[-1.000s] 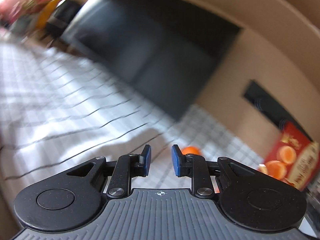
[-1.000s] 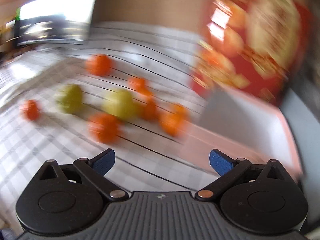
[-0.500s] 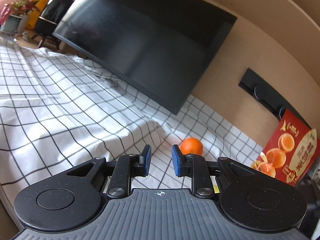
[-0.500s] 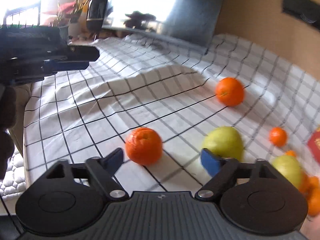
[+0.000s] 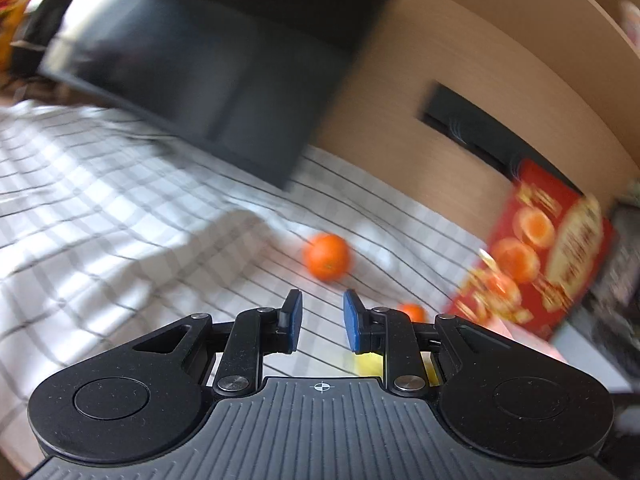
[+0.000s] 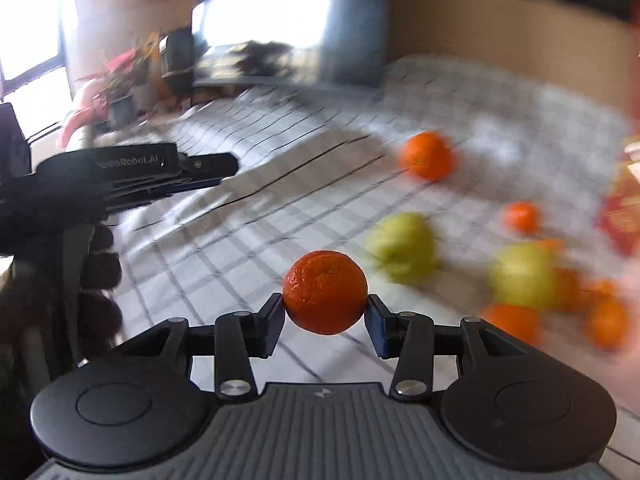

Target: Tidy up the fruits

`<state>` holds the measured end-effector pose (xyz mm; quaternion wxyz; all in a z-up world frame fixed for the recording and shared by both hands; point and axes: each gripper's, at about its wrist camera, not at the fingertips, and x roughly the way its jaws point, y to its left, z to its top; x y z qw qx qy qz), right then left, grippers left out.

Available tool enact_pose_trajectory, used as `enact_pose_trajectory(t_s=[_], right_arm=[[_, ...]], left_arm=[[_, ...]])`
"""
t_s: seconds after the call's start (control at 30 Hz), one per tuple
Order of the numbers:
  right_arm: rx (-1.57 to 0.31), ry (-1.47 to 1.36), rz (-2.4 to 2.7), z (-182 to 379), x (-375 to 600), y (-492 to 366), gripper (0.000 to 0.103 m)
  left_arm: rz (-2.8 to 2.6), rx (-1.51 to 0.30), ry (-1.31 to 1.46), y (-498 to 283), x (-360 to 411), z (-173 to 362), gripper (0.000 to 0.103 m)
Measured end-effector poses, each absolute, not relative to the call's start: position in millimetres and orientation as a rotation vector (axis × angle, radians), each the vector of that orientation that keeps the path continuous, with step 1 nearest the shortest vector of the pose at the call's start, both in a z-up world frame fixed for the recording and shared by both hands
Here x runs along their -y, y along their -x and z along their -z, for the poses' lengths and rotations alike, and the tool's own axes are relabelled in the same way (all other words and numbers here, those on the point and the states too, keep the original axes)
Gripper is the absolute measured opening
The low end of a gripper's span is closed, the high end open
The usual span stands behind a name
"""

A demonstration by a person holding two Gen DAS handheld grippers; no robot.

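Right wrist view: the right gripper (image 6: 325, 322) has a mandarin (image 6: 325, 292) between its blue pads at lower centre of the frame. The jaws are closing, and both pads already bear on the fruit's sides, so it is clamped. The pads meet it slightly below its widest part.

Loose fruit lies on the checked cloth (image 6: 224, 248) toward the right of the frame: an orange (image 6: 427, 156) at upper right, a green fruit (image 6: 402, 248) at centre right, a second green one (image 6: 524, 276) further right, and several small oranges at the right edge, blurred. The left gripper (image 6: 216, 166) shows at left, held in a dark-gloved hand (image 6: 100, 272).

Left wrist view: that gripper's (image 5: 322, 320) pads stand close together with nothing between them. An orange (image 5: 327, 256) lies on the cloth ahead at centre. A red box (image 5: 548, 248) printed with oranges stands at right, with what looks like its open tray at lower right, too blurred to be sure.

Judgement: the step in hand is carrying the mandarin to the box.

- Squeeze only until the fruit stops slipping; the peel bruises easily.
- Keep the fingers level so the round fruit cannot roll out forward.
- Pass above the clustered fruit at right rather than through it.
- Lower into the tray before letting go; do not drop.
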<state>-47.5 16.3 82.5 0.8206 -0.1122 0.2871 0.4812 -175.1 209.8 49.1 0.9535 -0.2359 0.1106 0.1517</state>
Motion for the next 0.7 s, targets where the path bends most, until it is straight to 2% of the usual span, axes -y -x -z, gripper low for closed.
enact_pose_trajectory(t_s=[0.17, 0.37, 0.7], right_arm=[[-0.507, 0.264, -0.787, -86.4, 85.4, 46.8, 0.043], [-0.614, 0.150, -0.576, -59.7, 165.6, 10.7, 0.043], [-0.752, 0.030, -0.569, -26.1, 171.9, -19.8, 0.044]], left_arm=[[-0.122, -0.377, 0.440, 140.0, -159.6, -42.2, 0.026], [-0.021, -0.398, 0.401, 112.6, -118.0, -42.2, 0.026], [-0.126, -0.326, 0.464, 114.8, -145.8, -56.2, 0.026]])
